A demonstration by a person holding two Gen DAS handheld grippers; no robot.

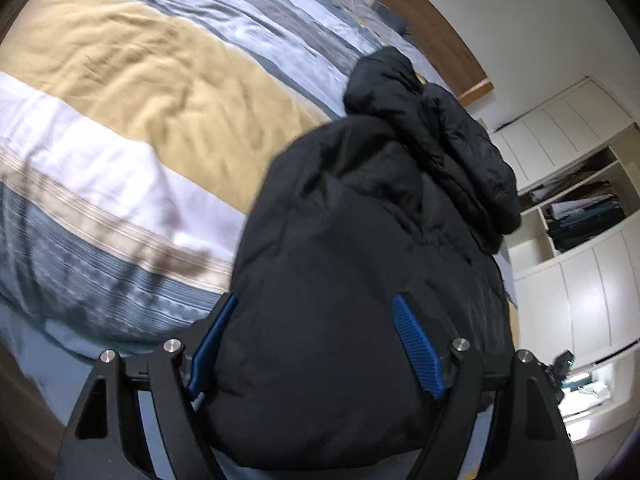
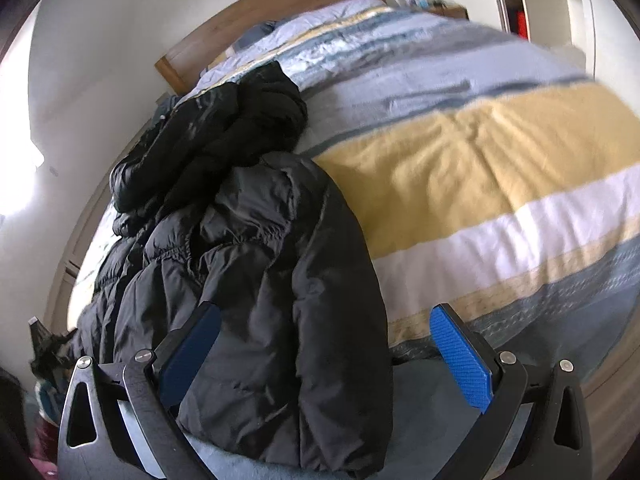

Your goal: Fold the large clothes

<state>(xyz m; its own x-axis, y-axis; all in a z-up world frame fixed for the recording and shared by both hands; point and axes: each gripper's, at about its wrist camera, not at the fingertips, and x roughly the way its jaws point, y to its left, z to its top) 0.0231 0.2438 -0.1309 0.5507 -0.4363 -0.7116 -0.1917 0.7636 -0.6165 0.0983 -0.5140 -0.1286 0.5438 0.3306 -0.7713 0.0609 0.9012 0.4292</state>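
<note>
A black puffer jacket (image 1: 360, 248) lies bunched on the striped bed cover (image 1: 132, 92), its hood end (image 1: 384, 76) toward the headboard. My left gripper (image 1: 316, 320) is open, its blue pads either side of the jacket's near end, the fabric bulging between them. In the right wrist view the same jacket (image 2: 256, 264) lies folded in a thick heap at the left of the bed cover (image 2: 480, 168). My right gripper (image 2: 324, 336) is open; its left pad (image 2: 192, 344) rests against the jacket and its right pad (image 2: 460, 356) stands free over the cover.
A wooden headboard (image 1: 440, 28) runs along the far end of the bed. A white wardrobe with open shelves of folded clothes (image 1: 580, 216) stands to the right. In the right wrist view a white wall (image 2: 100, 60) lies left of the bed.
</note>
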